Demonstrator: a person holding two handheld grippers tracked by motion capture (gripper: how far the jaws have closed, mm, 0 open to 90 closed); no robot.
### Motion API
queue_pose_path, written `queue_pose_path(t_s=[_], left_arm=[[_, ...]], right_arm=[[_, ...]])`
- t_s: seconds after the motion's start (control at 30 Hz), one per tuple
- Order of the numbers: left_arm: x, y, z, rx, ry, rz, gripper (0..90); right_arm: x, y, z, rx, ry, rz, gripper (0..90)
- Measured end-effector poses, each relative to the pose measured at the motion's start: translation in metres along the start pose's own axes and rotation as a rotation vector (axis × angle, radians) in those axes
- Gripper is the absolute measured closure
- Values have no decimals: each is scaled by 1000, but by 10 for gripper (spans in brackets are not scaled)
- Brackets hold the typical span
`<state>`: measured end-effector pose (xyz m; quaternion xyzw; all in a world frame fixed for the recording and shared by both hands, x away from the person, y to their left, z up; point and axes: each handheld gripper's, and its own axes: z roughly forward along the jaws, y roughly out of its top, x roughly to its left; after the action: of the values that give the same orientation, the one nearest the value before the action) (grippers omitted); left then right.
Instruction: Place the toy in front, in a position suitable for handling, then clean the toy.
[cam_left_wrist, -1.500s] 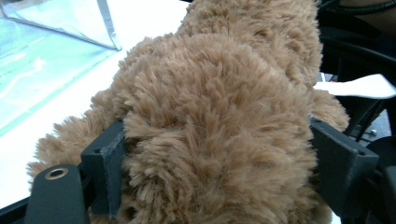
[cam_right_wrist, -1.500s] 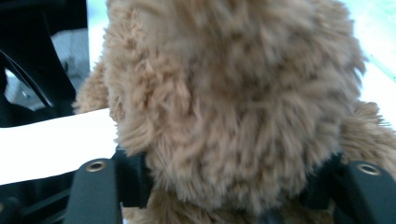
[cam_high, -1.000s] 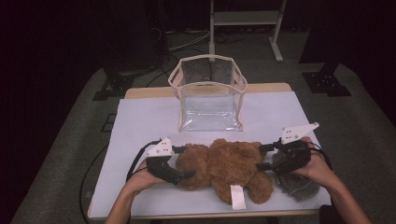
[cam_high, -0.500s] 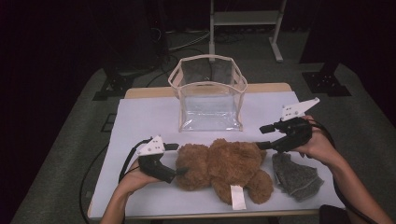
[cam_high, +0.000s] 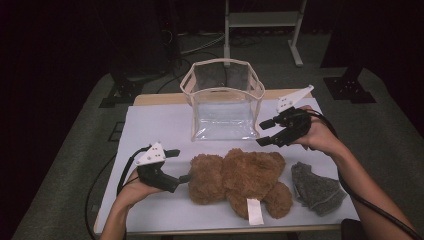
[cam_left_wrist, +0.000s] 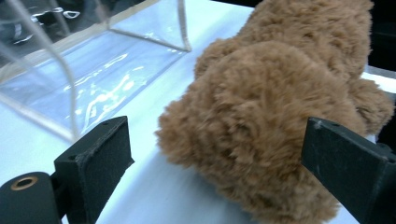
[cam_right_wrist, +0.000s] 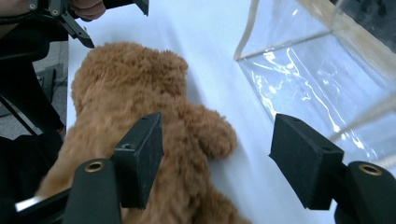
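Your left tongs (cam_high: 181, 165) are spread wide at the lower left, just beside the teddy bear (cam_high: 240, 181) lying low in the middle of the table (cam_high: 150, 125); your right tongs (cam_high: 265, 133) hang spread at the right, holding nothing

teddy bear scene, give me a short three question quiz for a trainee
1. True or false: the teddy bear lies inside the clear bag.
2. What lies on the table just right of the bear? A) a grey cloth B) a red cup C) a book
3. Fill in: both the left tongs and the right tongs stand ____, holding nothing.

Key: 1 false, it lies on the table in front of the bag; 2 A, the grey cloth; 3 open.
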<state>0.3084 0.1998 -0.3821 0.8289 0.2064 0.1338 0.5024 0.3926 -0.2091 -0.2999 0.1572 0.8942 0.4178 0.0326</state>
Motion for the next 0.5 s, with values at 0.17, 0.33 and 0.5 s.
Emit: queue_pose_path(t_s=[0.17,0.33,0.5], left_arm=[[3,-1,-8,4,18,2,68],[3,-3,-11,10,22,-1,68],[2,-3,-10,21,22,2,68]], right_arm=[[-7,18,12,14,12,-16,328],[-12,33,22,33,26,-32,327],[-15,47,31,43,39,-51,327]])
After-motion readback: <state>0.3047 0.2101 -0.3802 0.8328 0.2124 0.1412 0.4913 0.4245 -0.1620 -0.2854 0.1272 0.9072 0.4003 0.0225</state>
